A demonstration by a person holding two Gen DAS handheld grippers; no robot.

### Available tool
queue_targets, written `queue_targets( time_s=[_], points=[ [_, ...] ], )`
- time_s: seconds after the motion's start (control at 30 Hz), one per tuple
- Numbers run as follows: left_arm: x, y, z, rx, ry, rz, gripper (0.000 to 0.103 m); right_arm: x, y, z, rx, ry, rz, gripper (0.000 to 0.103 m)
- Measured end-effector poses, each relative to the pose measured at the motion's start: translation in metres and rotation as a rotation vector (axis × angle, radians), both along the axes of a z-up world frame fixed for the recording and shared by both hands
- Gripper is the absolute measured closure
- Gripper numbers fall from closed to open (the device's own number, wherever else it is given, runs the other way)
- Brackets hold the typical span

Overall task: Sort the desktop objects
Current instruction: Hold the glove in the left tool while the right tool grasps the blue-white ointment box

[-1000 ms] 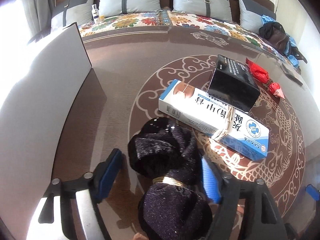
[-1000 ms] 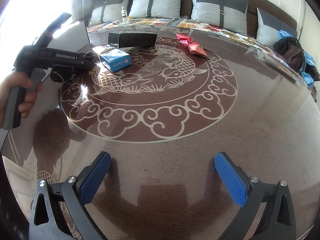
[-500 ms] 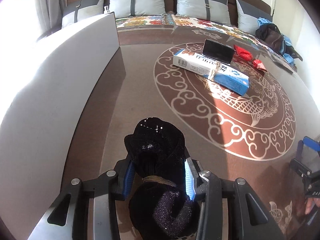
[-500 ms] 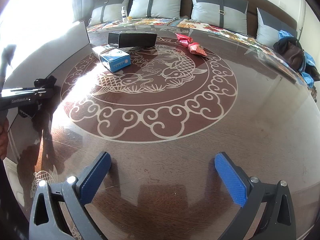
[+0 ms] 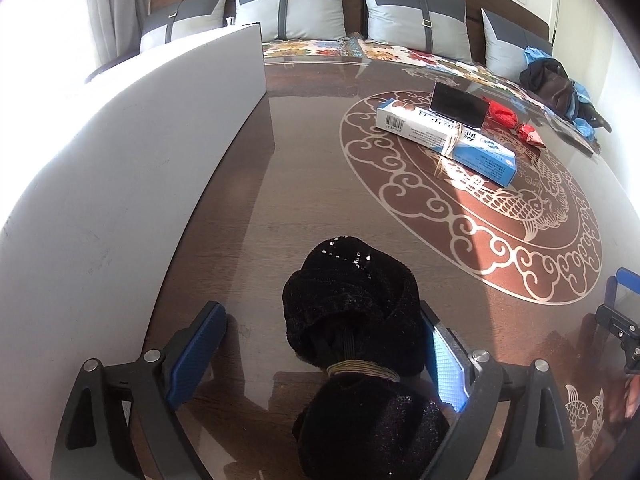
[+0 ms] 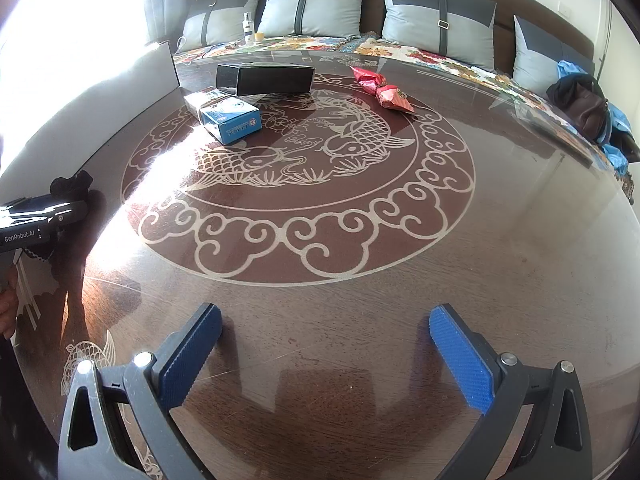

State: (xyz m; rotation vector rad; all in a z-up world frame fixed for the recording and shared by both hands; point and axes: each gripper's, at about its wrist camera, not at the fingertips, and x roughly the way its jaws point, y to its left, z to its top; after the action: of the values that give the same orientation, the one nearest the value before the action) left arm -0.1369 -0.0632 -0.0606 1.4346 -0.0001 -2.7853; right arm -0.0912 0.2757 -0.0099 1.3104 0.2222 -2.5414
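At lower centre we see our left gripper (image 5: 320, 356) opening, the black scrunchie (image 5: 352, 320) between its jaws on the table (image 5: 280, 200), unpressed. Our right gripper (image 6: 326, 356) stands wide and empty over bare tabletop.

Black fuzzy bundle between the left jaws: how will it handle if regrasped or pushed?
The black fuzzy bundle looks soft, so it would likely squash under pads. Only a cord cinches its middle, so the lobes may flop. On the glossy table, it probably slides, not rolls.
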Motion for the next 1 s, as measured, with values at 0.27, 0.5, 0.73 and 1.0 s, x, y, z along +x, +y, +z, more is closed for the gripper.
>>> queue_targets(
  time_s=[0.27,0.5,0.73,1.0],
  points=[
    [-0.002,0.001,-0.002,-0.002,-0.005,0.002,0.0,0.0,0.0,0.0,0.0,0.0,0.0,0.0],
    [-0.002,0.002,-0.002,-0.001,-0.005,-0.001,0.0,0.0,0.0,0.0,0.0,0.0,0.0,0.0],
    [-0.002,0.002,-0.002,-0.001,-0.005,0.0,0.0,0.001,0.0,0.0,0.005,0.001,-0.002,0.0],
    [-0.001,0.002,-0.002,-0.001,-0.005,0.0,0.0,-0.052,-0.047,0.026,-0.033,-0.014,0.166,0.0]
  ],
)
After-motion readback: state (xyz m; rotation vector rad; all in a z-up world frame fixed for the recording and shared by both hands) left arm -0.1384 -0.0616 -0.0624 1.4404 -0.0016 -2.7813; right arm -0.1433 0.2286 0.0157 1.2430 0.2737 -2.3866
